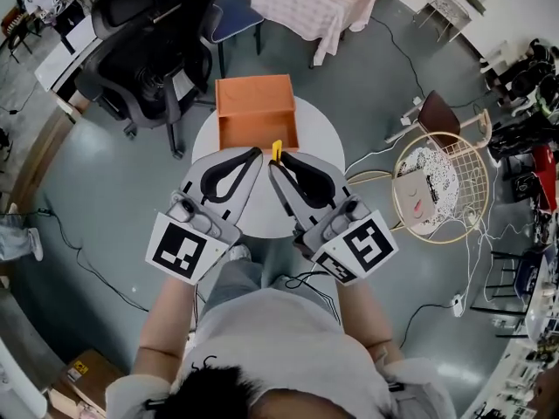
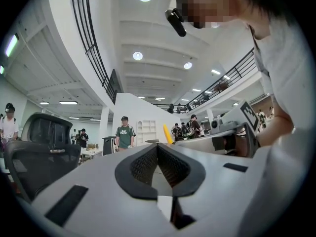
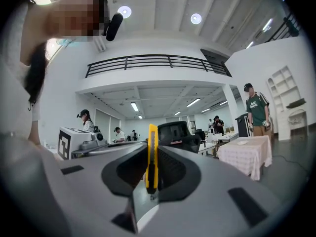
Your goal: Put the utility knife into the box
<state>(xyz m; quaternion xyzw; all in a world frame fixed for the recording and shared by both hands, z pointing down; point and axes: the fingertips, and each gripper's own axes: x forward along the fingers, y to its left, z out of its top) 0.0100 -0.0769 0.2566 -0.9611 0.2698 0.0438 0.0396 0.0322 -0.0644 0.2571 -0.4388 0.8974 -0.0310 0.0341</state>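
Jaws, right gripper (image 1: 278, 166): clamped on the yellow utility knife (image 3: 151, 154), which stands upright and edge-on between the pads. Pokes out past the jaw tips in the head view, just beside the near right corner of the orange box (image 1: 256, 94), not inside it. Jaws, left gripper (image 2: 157, 146): together at the tips, nothing between. Both held side by side over the near half of the round white surface (image 1: 321, 138). Box open-topped, at the far edge of that surface. Black office chair (image 1: 148, 51) far left, on the floor.
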